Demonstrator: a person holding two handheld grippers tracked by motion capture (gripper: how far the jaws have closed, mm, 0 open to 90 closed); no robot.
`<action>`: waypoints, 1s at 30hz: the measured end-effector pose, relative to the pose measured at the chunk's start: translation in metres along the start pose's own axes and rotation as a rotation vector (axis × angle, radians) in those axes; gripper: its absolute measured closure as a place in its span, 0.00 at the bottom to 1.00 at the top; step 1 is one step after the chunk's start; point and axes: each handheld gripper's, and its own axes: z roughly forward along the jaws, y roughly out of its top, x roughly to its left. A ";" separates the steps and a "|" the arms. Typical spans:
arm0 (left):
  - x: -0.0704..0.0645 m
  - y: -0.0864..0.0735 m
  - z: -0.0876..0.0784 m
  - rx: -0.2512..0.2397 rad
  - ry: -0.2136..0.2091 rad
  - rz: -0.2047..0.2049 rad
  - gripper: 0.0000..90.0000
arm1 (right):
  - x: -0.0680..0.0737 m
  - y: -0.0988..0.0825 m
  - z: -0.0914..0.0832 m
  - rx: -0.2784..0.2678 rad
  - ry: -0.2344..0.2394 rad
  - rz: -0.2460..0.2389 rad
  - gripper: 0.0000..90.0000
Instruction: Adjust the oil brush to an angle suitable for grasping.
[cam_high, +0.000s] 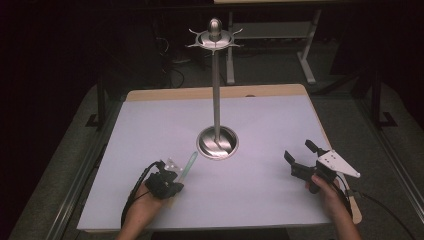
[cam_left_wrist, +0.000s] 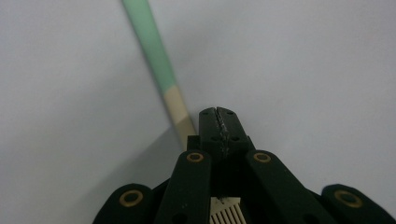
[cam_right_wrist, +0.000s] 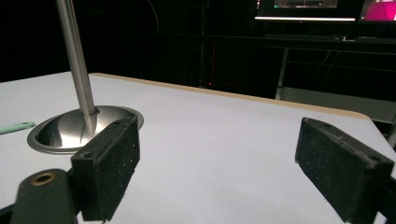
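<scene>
A slim stick (cam_high: 189, 165), mint green along most of its length with a cream-coloured end, lies flat on the white table (cam_high: 260, 200) at the near left. Its green tip points far and right, stopping just short of a metal stand's round base (cam_high: 218, 142).

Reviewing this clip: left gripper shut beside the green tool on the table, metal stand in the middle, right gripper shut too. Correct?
Not quite. The right gripper is open: the right gripper view shows its jaws wide apart, nothing between them. The left gripper, green tool and metal stand are as stated.
</scene>
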 end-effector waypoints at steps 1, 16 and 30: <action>0.001 0.000 -0.001 0.003 0.006 0.011 1.00 | 0.000 0.000 0.000 0.000 -0.001 0.001 0.15; 0.023 -0.021 -0.014 0.004 0.073 -0.038 1.00 | 0.000 0.000 0.000 0.001 -0.003 0.004 0.15; 0.041 -0.019 -0.026 -0.075 -0.015 -0.019 1.00 | -0.001 0.000 0.000 0.007 0.000 0.003 0.15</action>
